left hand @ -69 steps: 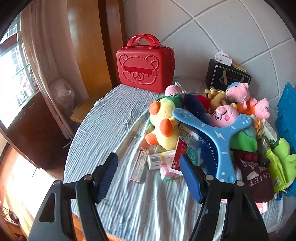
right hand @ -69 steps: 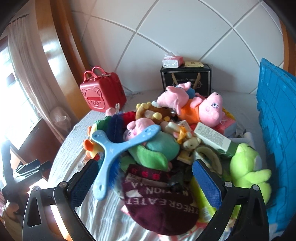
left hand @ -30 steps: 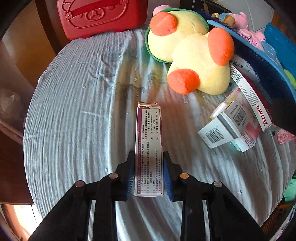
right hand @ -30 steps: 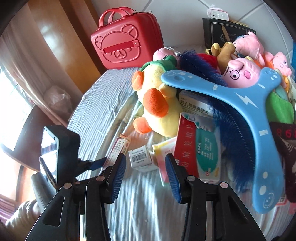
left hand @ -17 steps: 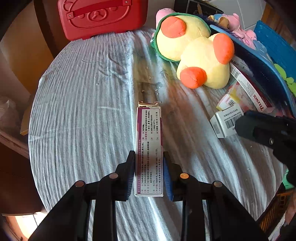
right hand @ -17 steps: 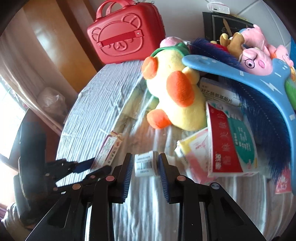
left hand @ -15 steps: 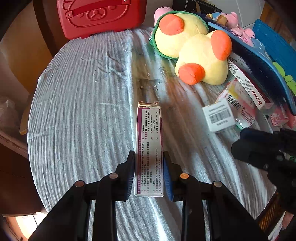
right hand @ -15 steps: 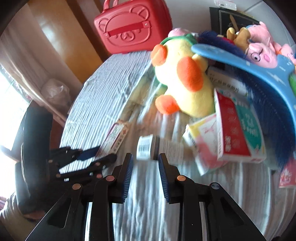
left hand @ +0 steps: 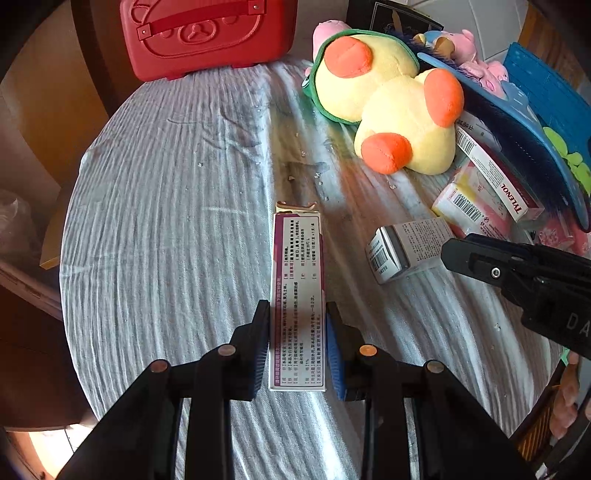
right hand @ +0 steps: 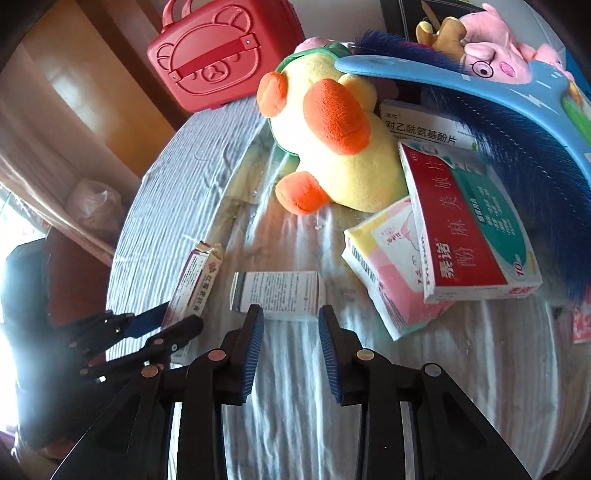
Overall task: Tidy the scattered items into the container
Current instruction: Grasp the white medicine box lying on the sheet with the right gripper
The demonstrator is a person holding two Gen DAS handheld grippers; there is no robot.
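Your left gripper (left hand: 297, 345) is pinching the long purple medicine box (left hand: 298, 291) flat between its pads, so that one's ready to go in the container. I'd guess that's the red bear case (left hand: 207, 35) at the back, lid down. Your right gripper (right hand: 290, 347) has just eased open a bit; the small white box (right hand: 279, 294) lies just past its tips, not gripped. Push forward and re-clamp.

A home: plush toys (left hand: 388, 110) on a cloth-covered table (left hand: 166, 221), curtained window (right hand: 55, 155).
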